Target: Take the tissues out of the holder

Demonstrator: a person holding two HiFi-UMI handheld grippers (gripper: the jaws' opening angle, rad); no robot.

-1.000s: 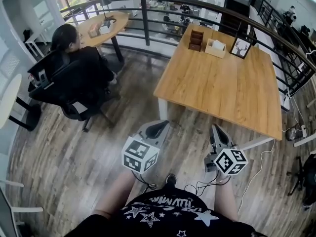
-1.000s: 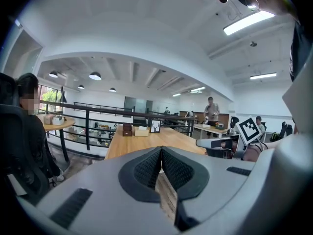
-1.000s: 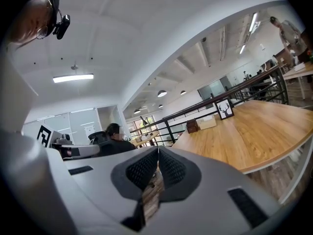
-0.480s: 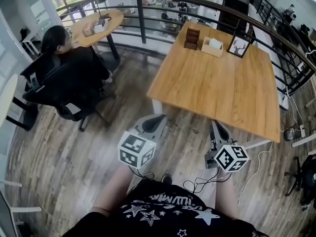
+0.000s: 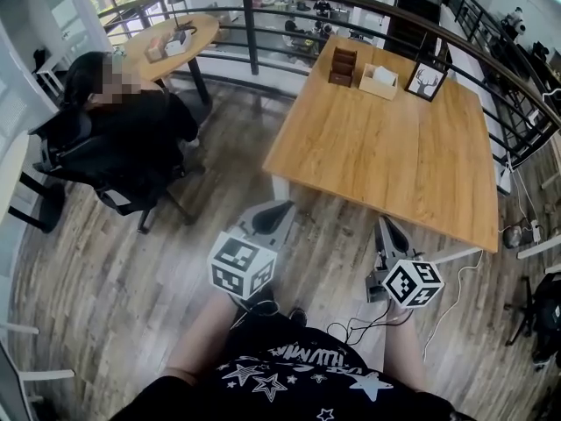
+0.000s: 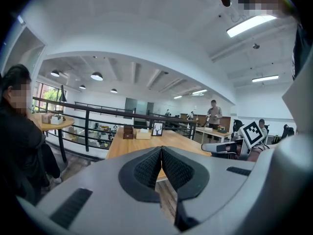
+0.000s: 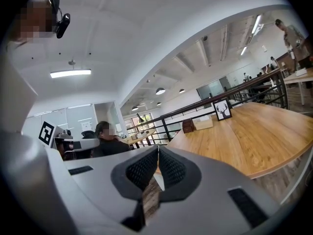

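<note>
Both grippers hang low in front of the person, over the wood-plank floor (image 5: 114, 261) and short of the near edge of the rectangular wooden table (image 5: 394, 165). The left gripper (image 6: 161, 149) has its jaws pressed together, the textured pads meeting at the tips with nothing between them. The right gripper (image 7: 158, 148) is closed the same way and is also empty. In the head view their marker cubes sit side by side above the person's dark star-printed shirt (image 5: 289, 380), with the jaws pointing toward the table. The tissue holder (image 5: 377, 85), a light wooden box, stands at the far end of the table, well apart from both grippers, with white tissues (image 5: 387, 76) poking out of its top. Just to its left stands a dark brown wooden organiser (image 5: 342, 67), and just to its right a framed deer picture (image 5: 427, 83) stands tilted back. A black railing (image 5: 254, 20) curves behind the table. At the left a person in black (image 5: 131, 117) sits in an office chair near a round wooden table (image 5: 188, 42)
</note>
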